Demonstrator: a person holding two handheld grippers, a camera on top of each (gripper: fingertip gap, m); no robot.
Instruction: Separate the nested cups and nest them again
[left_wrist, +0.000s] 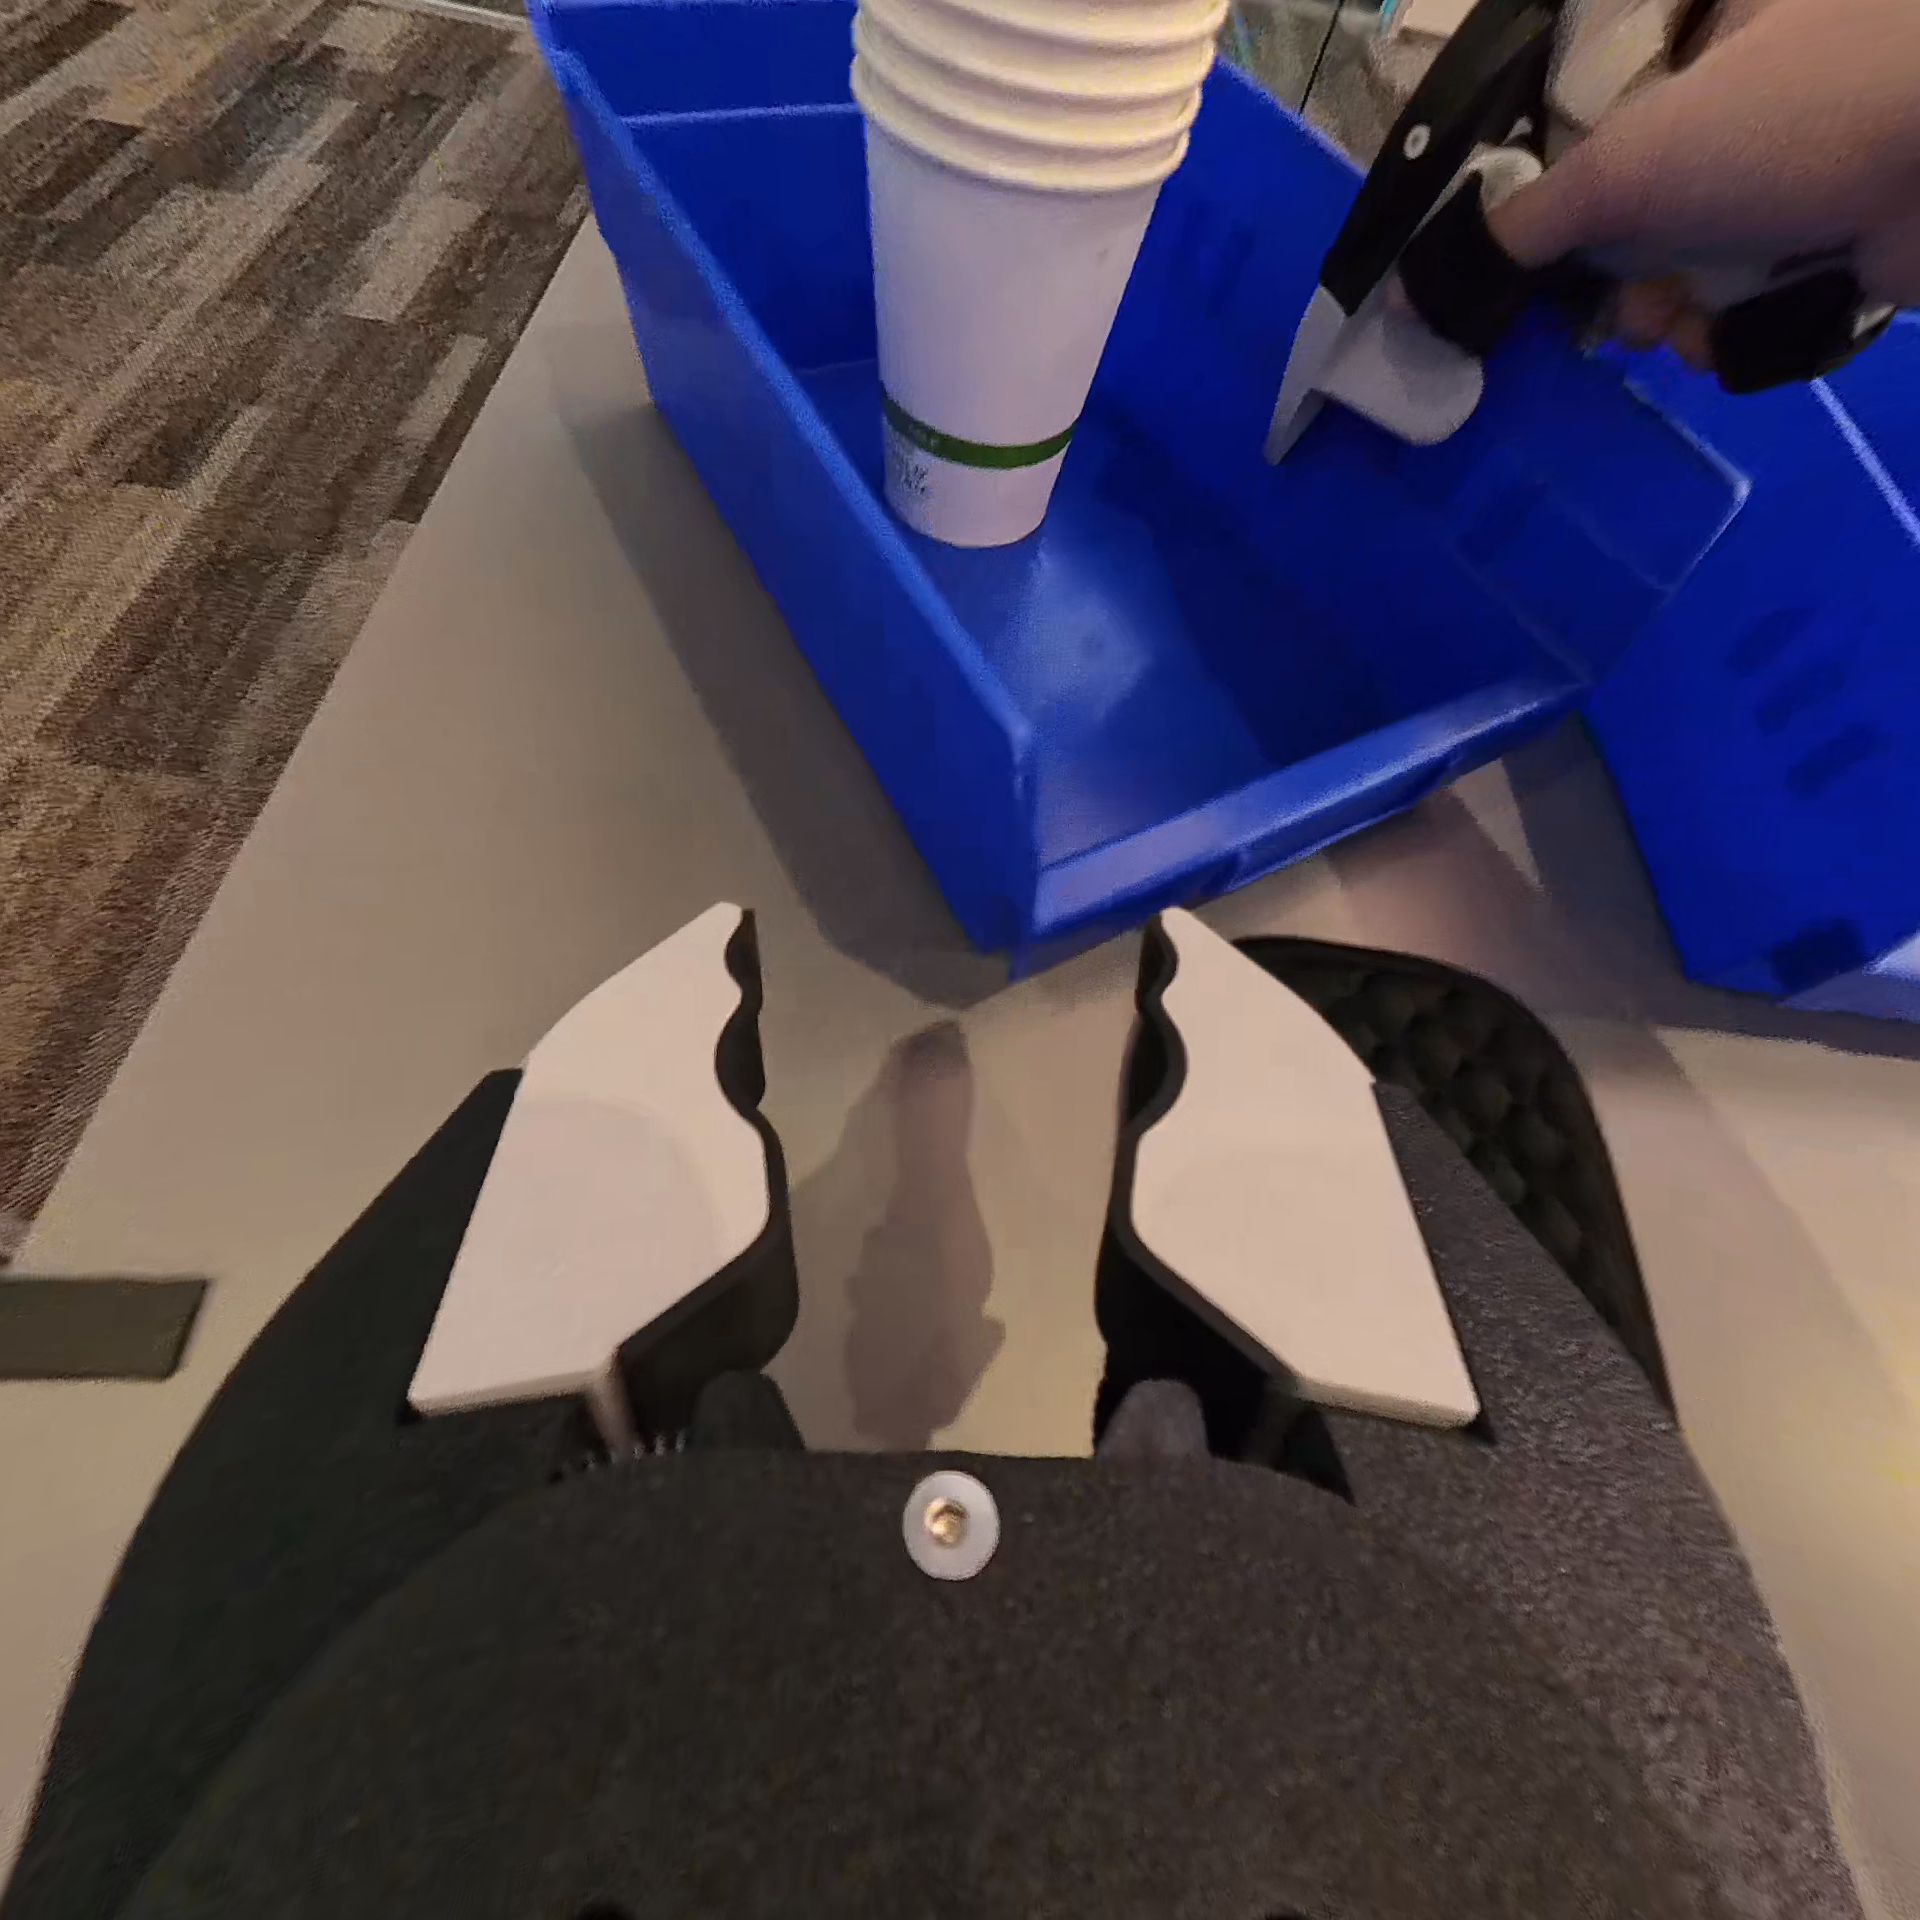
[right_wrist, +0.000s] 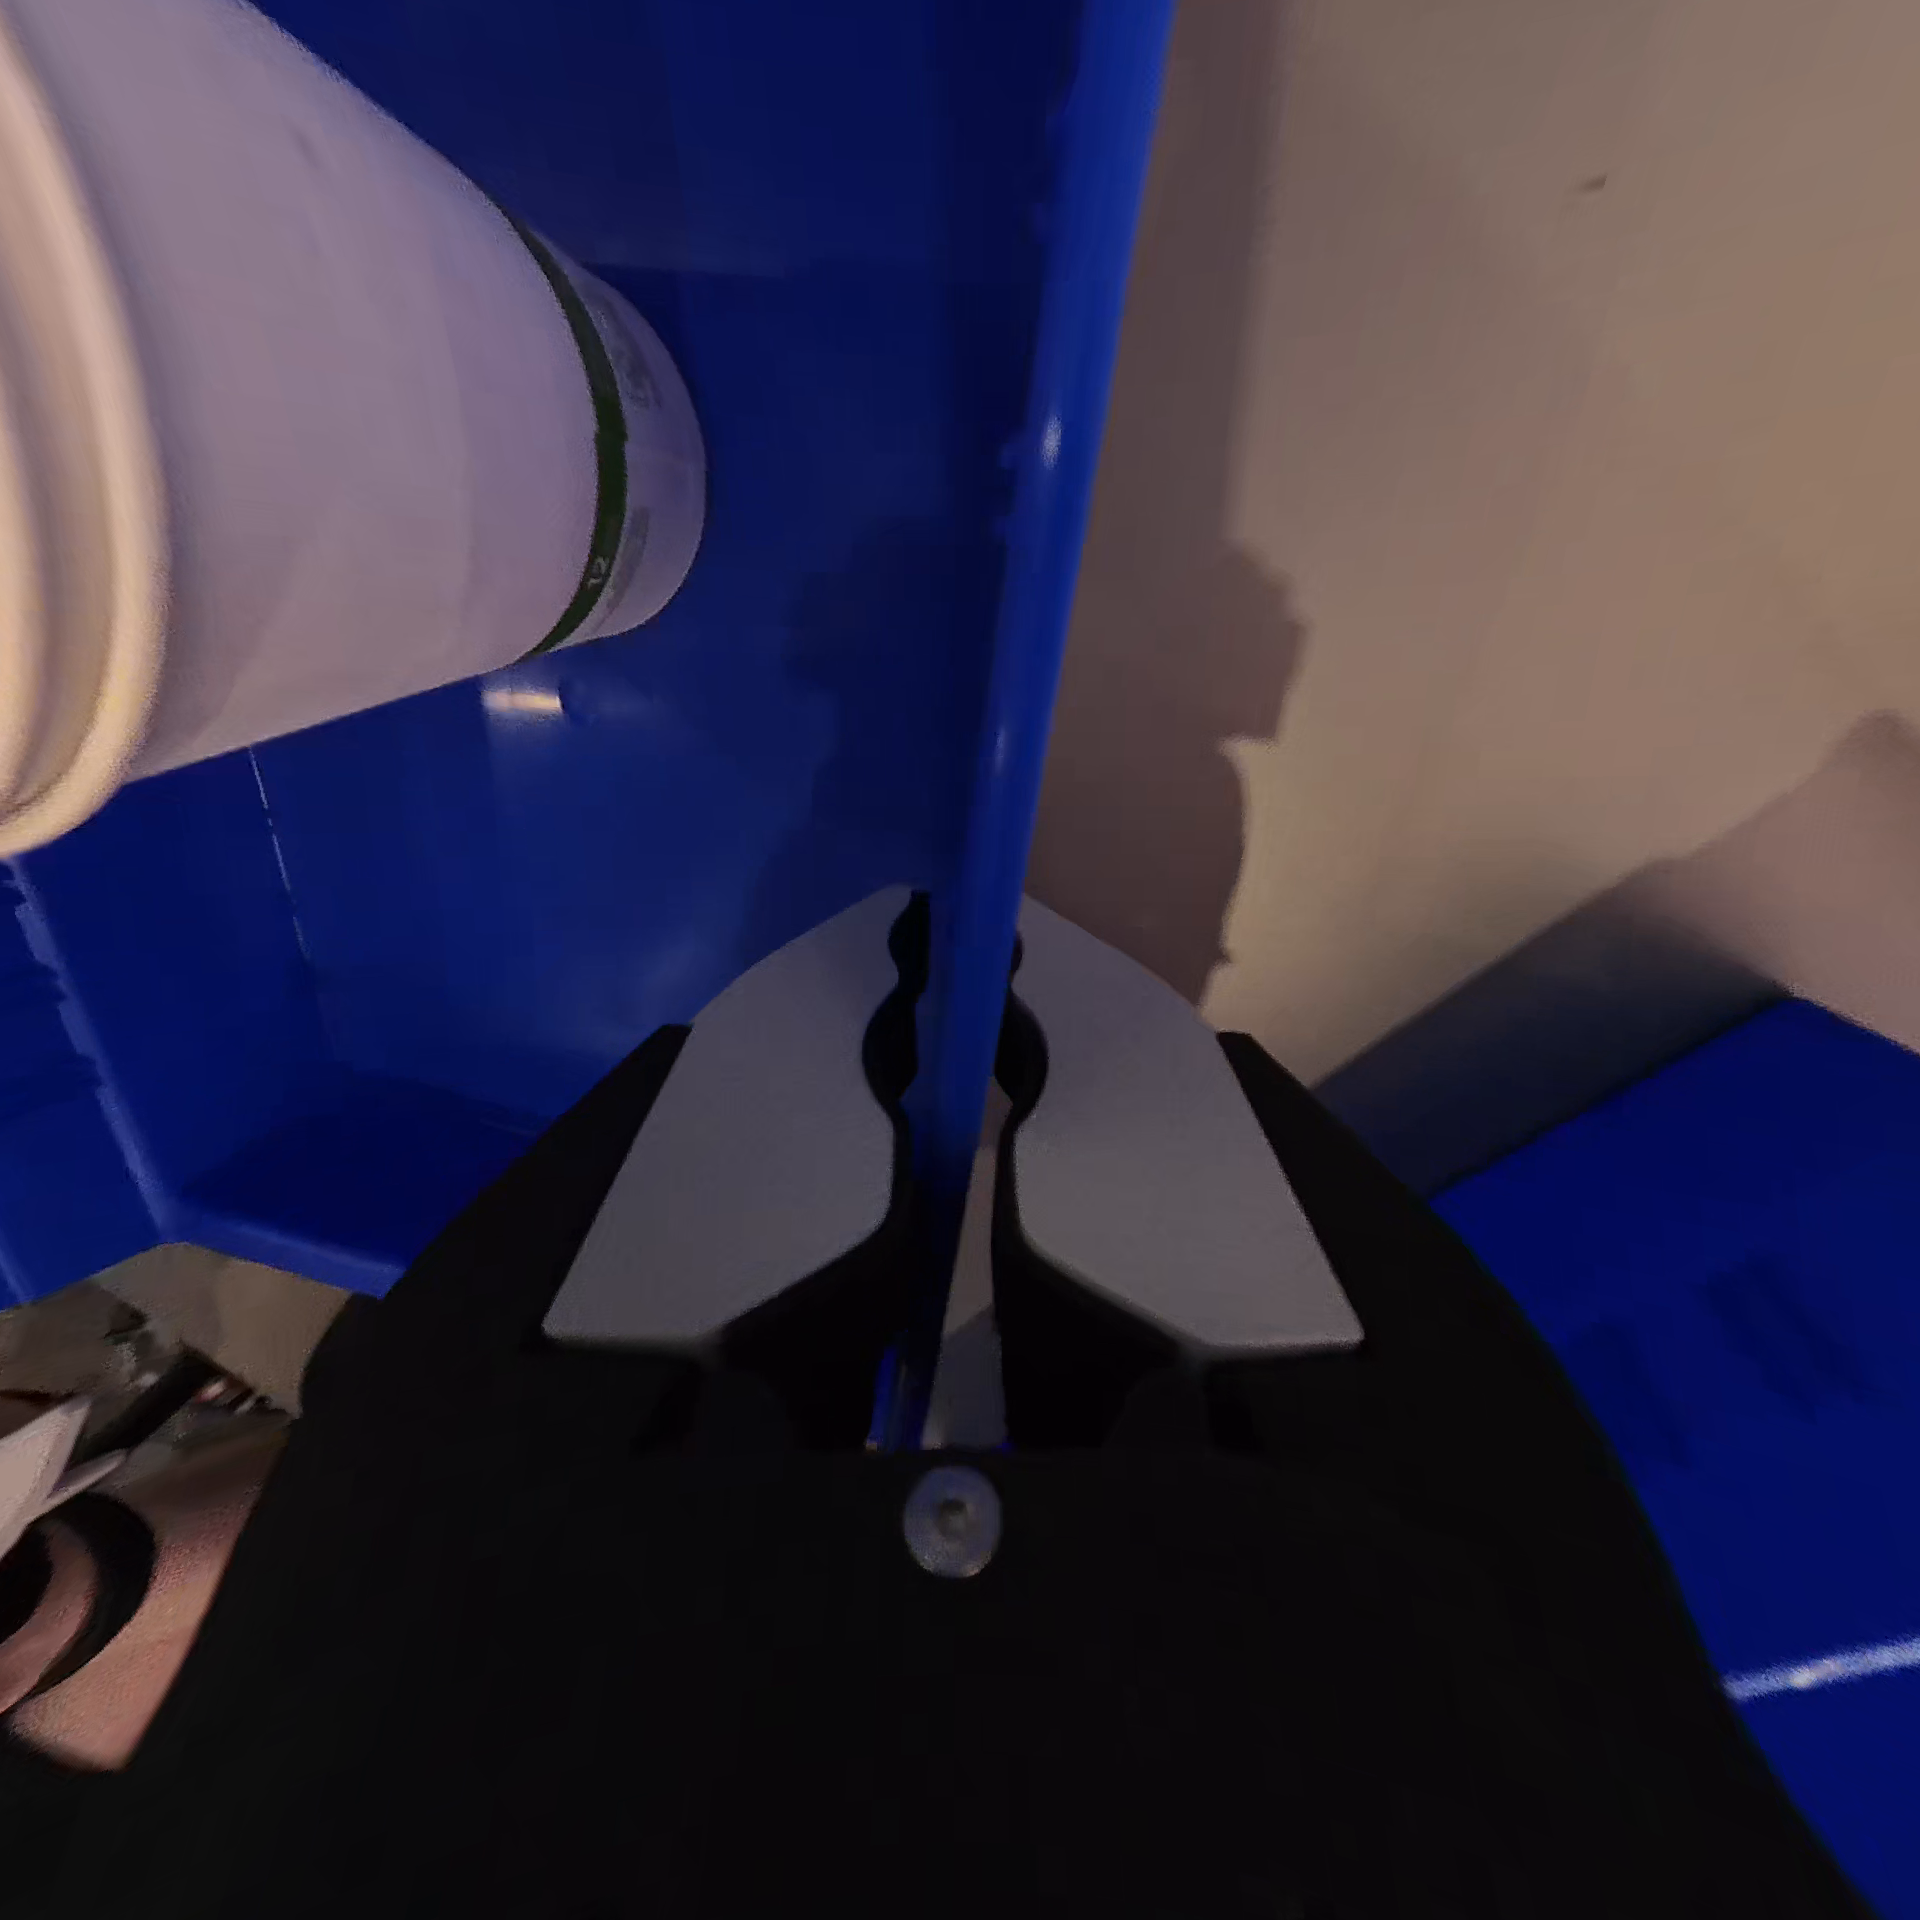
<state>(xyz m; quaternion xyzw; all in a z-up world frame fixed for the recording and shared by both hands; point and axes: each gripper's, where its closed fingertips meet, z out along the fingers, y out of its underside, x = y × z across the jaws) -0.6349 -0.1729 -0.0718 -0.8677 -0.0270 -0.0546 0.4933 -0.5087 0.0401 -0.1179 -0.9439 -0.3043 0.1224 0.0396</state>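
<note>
Left wrist view: left tongs (left_wrist: 948, 940) at 6 o'clock, jaws apart, nothing between them, hovering over the beige desk (left_wrist: 436, 935). Blue bin (left_wrist: 997, 727) sits at 12 to 2 o'clock on the desk. Stack of nested cups (left_wrist: 997, 312), white paper with a green band near the base, stands upright on the bin floor near its left wall, at 12 o'clock; several rims are stacked at the top, which runs out of frame. Right tongs (left_wrist: 1351, 384) at 2 o'clock, held by a hand (left_wrist: 1714, 187), down on the bin's right wall. Second blue bin (left_wrist: 1787, 779) at 3 o'clock, just beside the first. Patterned carpet (left_wrist: 208, 364) at 9 to 11 o'clock.

Right wrist view: right tongs (right_wrist: 961, 935) clamped on the blue bin's side wall (right_wrist: 1023, 520), one finger inside the bin, one outside. Wall runs from centre up to 12 o'clock. Nested cups (right_wrist: 343, 447) at 10 o'clock inside the bin, clear of the tongs. Desk (right_wrist: 1507, 416) at 2 o'clock. Second blue bin (right_wrist: 1662, 1299) at 4 o'clock. Frame is motion-blurred.
</note>
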